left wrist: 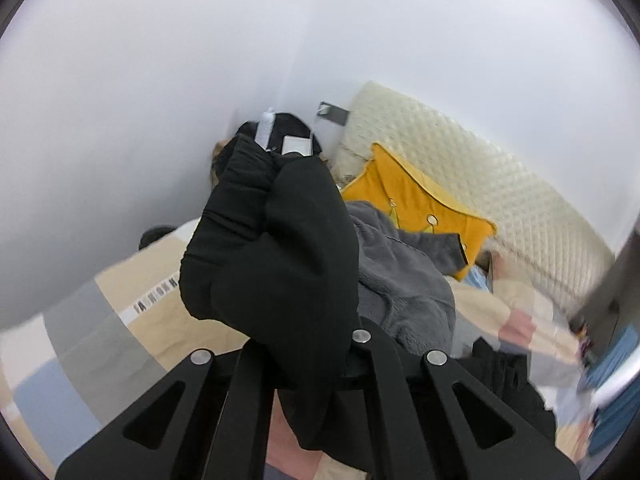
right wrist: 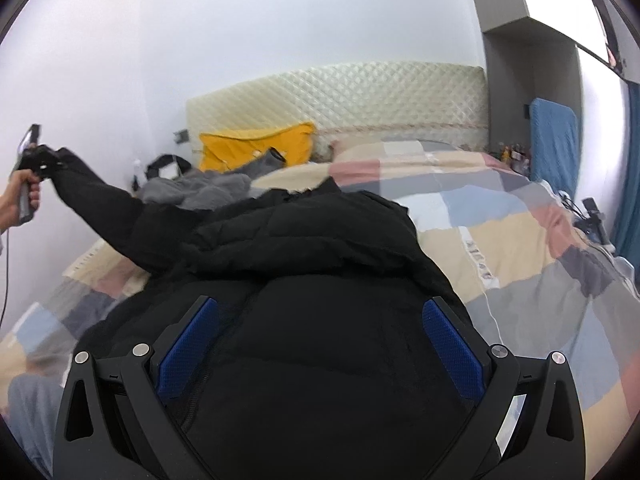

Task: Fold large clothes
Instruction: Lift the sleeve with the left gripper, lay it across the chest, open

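Observation:
A large black padded jacket [right wrist: 320,248] lies on the bed with its body in front of my right gripper. My right gripper [right wrist: 320,320] is open, its blue pads [right wrist: 452,340] standing wide apart over the jacket's body. My left gripper [left wrist: 304,344] is shut on the jacket's sleeve [left wrist: 272,248] and holds it raised above the bed. In the right wrist view the left gripper [right wrist: 34,160] is at the far left, with the sleeve [right wrist: 100,200] stretched out to it.
The bed has a patchwork quilt [right wrist: 500,240] in beige, grey, pink and blue. A grey fleece garment [left wrist: 408,280] and a yellow cushion [left wrist: 420,200] lie near the cream quilted headboard [right wrist: 340,92]. White walls stand at the left and behind.

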A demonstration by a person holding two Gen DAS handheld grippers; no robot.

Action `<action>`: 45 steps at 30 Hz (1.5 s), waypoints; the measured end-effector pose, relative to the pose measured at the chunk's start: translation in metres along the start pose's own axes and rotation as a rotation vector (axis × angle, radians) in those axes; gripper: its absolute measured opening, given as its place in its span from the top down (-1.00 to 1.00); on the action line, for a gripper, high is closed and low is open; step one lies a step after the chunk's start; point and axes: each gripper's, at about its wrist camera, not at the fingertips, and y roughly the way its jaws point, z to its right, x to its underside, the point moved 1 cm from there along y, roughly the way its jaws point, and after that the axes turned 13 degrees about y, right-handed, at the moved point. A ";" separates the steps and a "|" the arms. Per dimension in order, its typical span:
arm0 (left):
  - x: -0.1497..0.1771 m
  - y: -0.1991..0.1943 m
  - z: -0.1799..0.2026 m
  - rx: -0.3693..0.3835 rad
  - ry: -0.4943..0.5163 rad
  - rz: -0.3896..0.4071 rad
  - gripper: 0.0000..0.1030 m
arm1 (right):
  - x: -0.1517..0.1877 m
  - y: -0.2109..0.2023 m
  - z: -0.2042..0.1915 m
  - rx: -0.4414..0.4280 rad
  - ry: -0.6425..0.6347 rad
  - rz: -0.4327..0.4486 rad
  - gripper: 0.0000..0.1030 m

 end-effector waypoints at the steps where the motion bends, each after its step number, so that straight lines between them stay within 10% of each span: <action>1: -0.003 -0.005 0.007 0.001 0.009 0.006 0.95 | 0.000 -0.001 0.000 -0.002 -0.006 0.000 -0.99; 21: -0.030 -0.093 0.213 0.179 0.262 0.103 0.95 | -0.025 -0.033 0.049 -0.060 0.058 0.033 -1.00; 45: 0.136 -0.047 0.517 0.549 0.634 -0.081 0.93 | -0.030 -0.043 0.118 0.019 0.211 0.077 -1.00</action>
